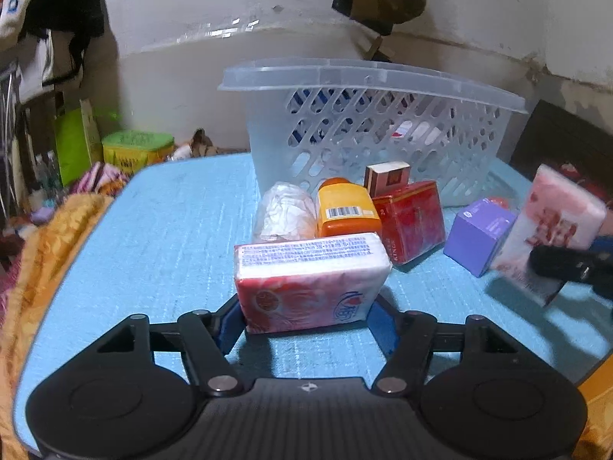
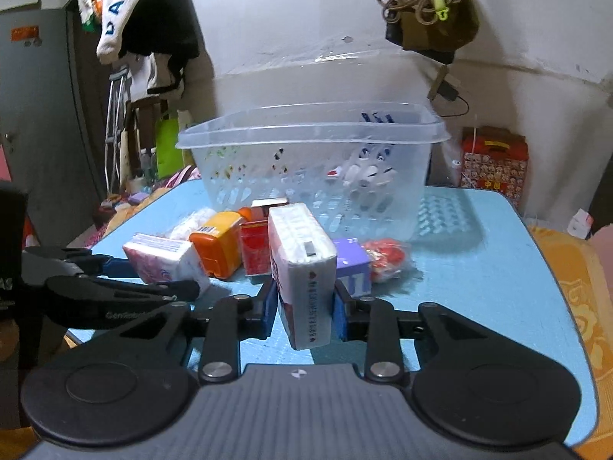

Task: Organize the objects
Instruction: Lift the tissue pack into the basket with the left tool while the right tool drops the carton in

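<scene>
two packs of tissues were each gripped at once, one per gripper; the left gripper (image 1: 306, 322) had its blue pads pressed on the two ends of a pink tissue pack (image 1: 308, 281) lying flat on the blue table (image 1: 164, 230), its printed white face turned up; the right gripper (image 2: 304, 312) pinched a second tissue pack (image 2: 302, 264) between its blue pads, this one standing on edge and tilted a little, its lower end hanging in front of the gripper body; no earlier view was there to show the closing, only the squeeze itself.

behind the flat pack stood a row of small things, close together: a crumpled clear bag (image 1: 285, 211), an orange bottle (image 1: 345, 207) with a barcode label, a red box (image 1: 412, 220), and a small brown and white box (image 1: 387, 176) touching the basket wall; a purple box (image 1: 479, 234) sat just beside the red one, and from the right wrist view a red wrapped item (image 2: 387, 258) lay to the right of it.

the clear plastic basket (image 1: 479, 94) stood at the far edge of the table against the wall, with blue and white items showing through its lattice; what they were could not be told.
</scene>
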Tool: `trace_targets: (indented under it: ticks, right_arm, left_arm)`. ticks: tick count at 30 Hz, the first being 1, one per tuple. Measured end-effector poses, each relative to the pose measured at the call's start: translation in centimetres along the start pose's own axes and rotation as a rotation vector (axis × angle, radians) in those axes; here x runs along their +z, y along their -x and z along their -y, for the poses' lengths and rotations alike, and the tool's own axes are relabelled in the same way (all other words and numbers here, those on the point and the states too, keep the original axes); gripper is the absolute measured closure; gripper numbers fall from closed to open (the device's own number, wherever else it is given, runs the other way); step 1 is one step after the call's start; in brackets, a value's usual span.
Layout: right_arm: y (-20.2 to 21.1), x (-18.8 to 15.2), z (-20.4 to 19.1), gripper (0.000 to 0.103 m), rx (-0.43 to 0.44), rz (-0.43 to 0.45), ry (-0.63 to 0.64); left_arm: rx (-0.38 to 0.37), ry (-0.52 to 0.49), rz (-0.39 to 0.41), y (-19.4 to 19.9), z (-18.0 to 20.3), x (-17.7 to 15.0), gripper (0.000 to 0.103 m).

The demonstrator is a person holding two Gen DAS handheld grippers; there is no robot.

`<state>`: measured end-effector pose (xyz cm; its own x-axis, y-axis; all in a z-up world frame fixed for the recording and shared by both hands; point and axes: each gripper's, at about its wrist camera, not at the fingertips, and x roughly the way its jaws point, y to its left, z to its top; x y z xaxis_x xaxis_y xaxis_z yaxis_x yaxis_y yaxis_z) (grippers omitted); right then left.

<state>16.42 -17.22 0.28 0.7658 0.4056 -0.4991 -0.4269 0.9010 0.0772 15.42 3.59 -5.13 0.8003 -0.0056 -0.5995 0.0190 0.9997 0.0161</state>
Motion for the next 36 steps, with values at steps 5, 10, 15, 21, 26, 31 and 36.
trace_targets:
  ticks: [5, 10, 15, 21, 26, 31, 36]
  right_arm:
    - [0.5, 0.0, 0.4, 0.070, -0.015, 0.018, 0.014]
    - [1.4, 0.0, 1.3, 0.070, -0.023, 0.047, 0.019]
    - [2.6, 0.0, 2.9, 0.070, -0.013, 0.089, -0.006]
    - [3.5, 0.0, 4.2, 0.070, 0.043, 0.123, -0.037]
    - [3.7, 0.5, 5.3, 0.070, 0.092, 0.147, -0.070]
    - [3.2, 2.2, 5.9, 0.070, 0.144, 0.174, -0.092]
    - [2.6, 4.4, 5.2, 0.070, 0.148, 0.200, -0.062]
  left_arm:
    - [-0.017, -0.005, 0.077, 2.5, 0.4, 0.5, 0.033]
    - [-0.035, -0.015, 0.143, 4.4, 0.6, 0.9, 0.033]
    - [-0.040, -0.020, 0.162, 4.6, 0.7, 1.0, 0.033]
    - [-0.034, -0.032, 0.217, 5.5, 0.6, 1.6, 0.033]
    - [-0.047, -0.013, 0.254, 6.2, 0.1, 2.3, 0.033]
    - [-0.067, 0.010, 0.277, 6.3, -0.5, 3.5, 0.033]
    - [-0.096, 0.021, 0.320, 7.0, -1.0, 5.1, 0.033]
